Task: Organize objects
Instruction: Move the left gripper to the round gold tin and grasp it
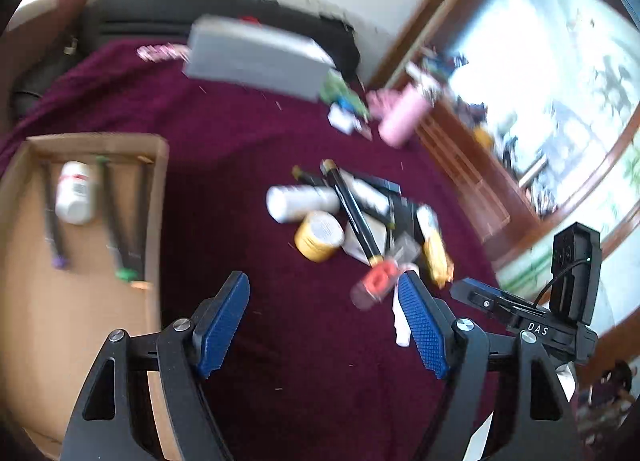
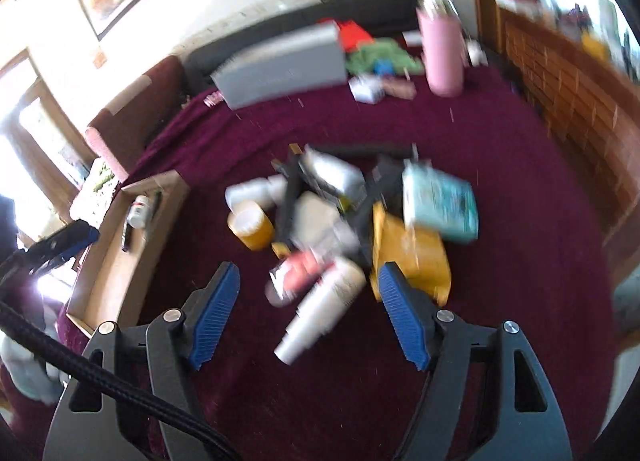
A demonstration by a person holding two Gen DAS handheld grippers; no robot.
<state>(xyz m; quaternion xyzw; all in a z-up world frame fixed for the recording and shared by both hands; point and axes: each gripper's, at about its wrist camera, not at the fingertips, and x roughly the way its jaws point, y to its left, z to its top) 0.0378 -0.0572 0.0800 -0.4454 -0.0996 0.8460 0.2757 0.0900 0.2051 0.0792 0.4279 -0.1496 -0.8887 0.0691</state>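
A jumbled pile lies on the maroon cloth (image 1: 224, 165): a white bottle (image 1: 300, 203), a yellow jar (image 1: 318, 237), black pens (image 1: 352, 213), a red-labelled tube (image 1: 374, 281) and a yellow packet (image 1: 434, 249). My left gripper (image 1: 322, 281) hangs open just short of the pile, nothing between its pads. At the left, a cardboard box (image 1: 80, 301) holds a small white bottle (image 1: 76, 193) and some pens (image 1: 116, 221). In the right wrist view my right gripper (image 2: 308, 269) is open over the pile's near edge. A white bottle (image 2: 324, 309) lies between its fingers, untouched, beside a teal box (image 2: 440, 201).
A grey box (image 1: 256, 57) and a pink bottle (image 1: 400, 117) stand at the far side with small packets and a green cloth (image 2: 380, 53). A wooden cabinet (image 2: 560, 101) borders the right. The other gripper's body (image 1: 528, 313) shows close on the right.
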